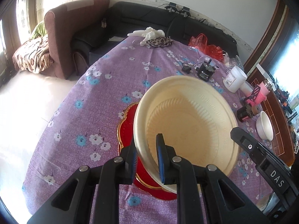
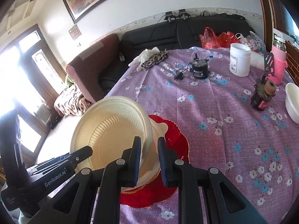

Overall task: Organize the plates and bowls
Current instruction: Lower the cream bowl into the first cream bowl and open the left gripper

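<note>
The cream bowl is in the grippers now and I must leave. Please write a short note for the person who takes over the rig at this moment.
Left gripper: shut on the rim of the cream bowl.
Right gripper: shut on the rim of the same bowl, at another part of it.
The bowl is tilted over the red plate, which lies on the purple flowered tablecloth. Whether its bottom touches the plate I cannot tell.
A white bowl stands apart near the table's far right edge.
Done: cream bowl brought to the red plate.
Left: set it down level, release, then probably fetch the white bowl.
</note>
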Motion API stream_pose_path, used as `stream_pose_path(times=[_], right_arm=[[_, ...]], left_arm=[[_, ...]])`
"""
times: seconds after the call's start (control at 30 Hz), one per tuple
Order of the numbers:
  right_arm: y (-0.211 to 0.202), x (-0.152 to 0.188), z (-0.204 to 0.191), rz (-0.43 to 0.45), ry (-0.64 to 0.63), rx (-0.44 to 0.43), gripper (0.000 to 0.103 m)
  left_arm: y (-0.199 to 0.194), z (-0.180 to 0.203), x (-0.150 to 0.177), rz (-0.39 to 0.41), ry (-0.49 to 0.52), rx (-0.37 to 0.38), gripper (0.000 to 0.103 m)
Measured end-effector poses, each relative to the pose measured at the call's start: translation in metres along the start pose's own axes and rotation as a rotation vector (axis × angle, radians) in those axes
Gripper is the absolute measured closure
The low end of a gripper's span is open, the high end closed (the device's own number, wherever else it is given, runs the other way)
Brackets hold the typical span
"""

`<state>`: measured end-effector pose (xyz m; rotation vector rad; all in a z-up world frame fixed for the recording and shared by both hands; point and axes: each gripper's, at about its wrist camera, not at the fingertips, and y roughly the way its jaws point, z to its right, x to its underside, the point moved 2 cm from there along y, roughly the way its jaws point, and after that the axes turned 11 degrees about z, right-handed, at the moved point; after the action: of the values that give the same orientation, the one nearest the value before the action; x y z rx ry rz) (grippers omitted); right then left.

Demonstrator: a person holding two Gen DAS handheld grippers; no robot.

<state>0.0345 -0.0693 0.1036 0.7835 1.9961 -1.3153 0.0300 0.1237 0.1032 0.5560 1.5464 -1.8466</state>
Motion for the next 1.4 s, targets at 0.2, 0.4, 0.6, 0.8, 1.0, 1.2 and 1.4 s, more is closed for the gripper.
stream_pose_path(times=[0.2,0.4,0.6,0.8,1.0,1.2,1.4], right_arm=[[0.011,0.002,-0.004,-0.022,-0.013,0.003,0.083],[0.014,0.003,-0.007,-0.019,-0.026,0.013,0.083],[0.01,0.003,-0.006,0.0,-0.012,0.011,0.083],[0.002,0.002,-0.004,0.017,0.0,0.004,0.082],[-0.011,0.002,-0.003,0.037,0.002,0.004,0.082],[-0.028,0.003,-0.002,0.06,0.003,0.006,0.082],[-0.044,0.006,0.001,0.077,0.007,0.007,0.082]], left_arm=[[0.004,0.004,0.0,0.009,0.02,-0.007,0.065],[-0.004,0.011,0.0,0.056,0.065,-0.031,0.055],[-0.02,0.016,-0.003,0.126,0.109,-0.068,0.046],[-0.043,0.021,-0.005,0.218,0.153,-0.114,0.037],[-0.066,0.028,-0.004,0.284,0.184,-0.125,0.036],[-0.089,0.039,0.0,0.342,0.215,-0.125,0.035],[-0.117,0.054,0.008,0.418,0.247,-0.123,0.027]])
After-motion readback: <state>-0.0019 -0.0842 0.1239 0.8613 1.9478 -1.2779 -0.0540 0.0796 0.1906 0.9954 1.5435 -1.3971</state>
